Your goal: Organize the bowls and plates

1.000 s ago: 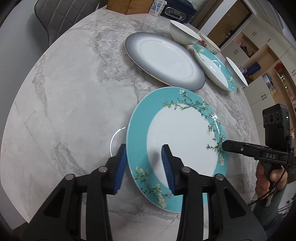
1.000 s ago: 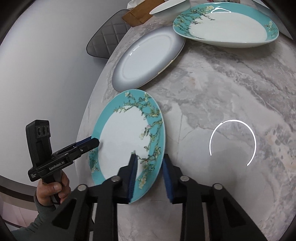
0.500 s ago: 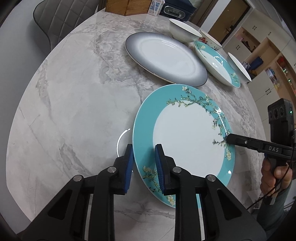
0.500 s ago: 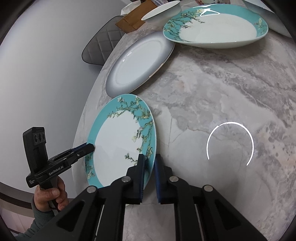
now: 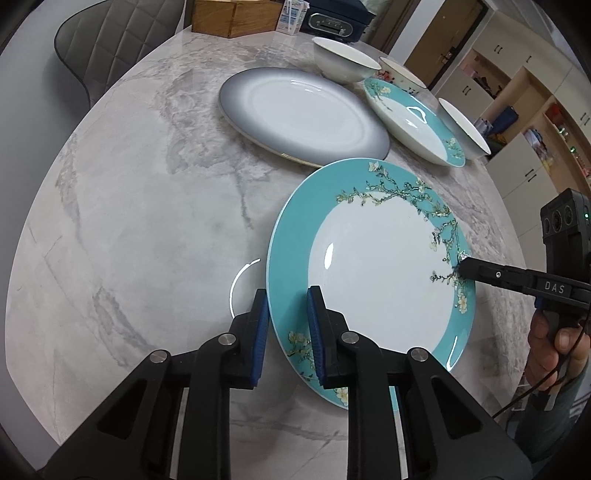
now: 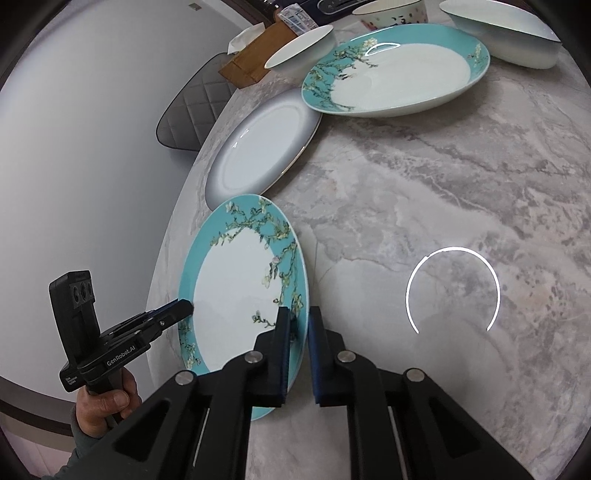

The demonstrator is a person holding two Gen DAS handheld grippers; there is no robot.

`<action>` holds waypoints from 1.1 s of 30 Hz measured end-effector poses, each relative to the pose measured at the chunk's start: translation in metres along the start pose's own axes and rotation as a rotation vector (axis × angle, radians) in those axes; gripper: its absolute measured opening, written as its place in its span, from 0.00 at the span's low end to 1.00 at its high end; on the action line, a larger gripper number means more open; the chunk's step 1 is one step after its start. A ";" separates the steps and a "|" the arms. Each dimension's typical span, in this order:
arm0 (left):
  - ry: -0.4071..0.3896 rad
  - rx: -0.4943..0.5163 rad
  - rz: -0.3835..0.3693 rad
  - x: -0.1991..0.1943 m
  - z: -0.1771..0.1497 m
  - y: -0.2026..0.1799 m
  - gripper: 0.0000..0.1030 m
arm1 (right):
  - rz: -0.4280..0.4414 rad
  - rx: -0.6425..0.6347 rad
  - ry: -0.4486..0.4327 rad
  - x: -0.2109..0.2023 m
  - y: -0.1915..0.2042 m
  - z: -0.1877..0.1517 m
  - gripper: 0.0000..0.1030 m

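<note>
A teal plate with a white centre and flowering branches (image 5: 380, 266) (image 6: 236, 288) hangs slightly tilted just above the marble table (image 5: 147, 221). My left gripper (image 5: 286, 295) is shut on its near rim, one blue pad under the rim and one on top. Shut on the opposite rim is my right gripper (image 6: 298, 314), whose tip shows in the left wrist view (image 5: 461, 266). The left gripper's tip (image 6: 188, 306) appears in the right wrist view. Further back lie a grey-rimmed white plate (image 5: 303, 114) (image 6: 258, 151) and a second teal flowered plate (image 5: 410, 118) (image 6: 399, 74).
Behind the plates stand a white bowl (image 5: 343, 64) (image 6: 301, 48), a flowered bowl (image 5: 400, 74) and another white bowl (image 5: 463, 125) (image 6: 506, 37). A wooden box (image 5: 236, 14) and a grey chair (image 5: 110, 40) are at the far edge. Bare marble (image 6: 443, 184) lies right of the held plate.
Both pairs of jaws have closed onto the teal plate's rims. The plate has come up off the table a little and tilted.
</note>
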State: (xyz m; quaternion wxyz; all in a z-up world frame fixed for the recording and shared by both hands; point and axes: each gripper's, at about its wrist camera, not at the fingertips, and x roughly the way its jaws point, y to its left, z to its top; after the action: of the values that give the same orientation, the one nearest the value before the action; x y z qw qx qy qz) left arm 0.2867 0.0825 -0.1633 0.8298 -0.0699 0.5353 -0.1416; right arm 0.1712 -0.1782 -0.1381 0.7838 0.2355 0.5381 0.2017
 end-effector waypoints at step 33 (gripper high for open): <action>0.078 0.099 -0.054 0.058 0.028 -0.117 0.17 | -0.098 0.168 -0.071 -0.055 -0.091 -0.007 0.12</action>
State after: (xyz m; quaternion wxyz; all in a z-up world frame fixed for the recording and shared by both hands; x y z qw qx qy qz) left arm 0.3151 -0.0476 -0.1704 0.8067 -0.0375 0.5573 -0.1929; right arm 0.1516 -0.2821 -0.1526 0.7888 0.2807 0.5358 0.1090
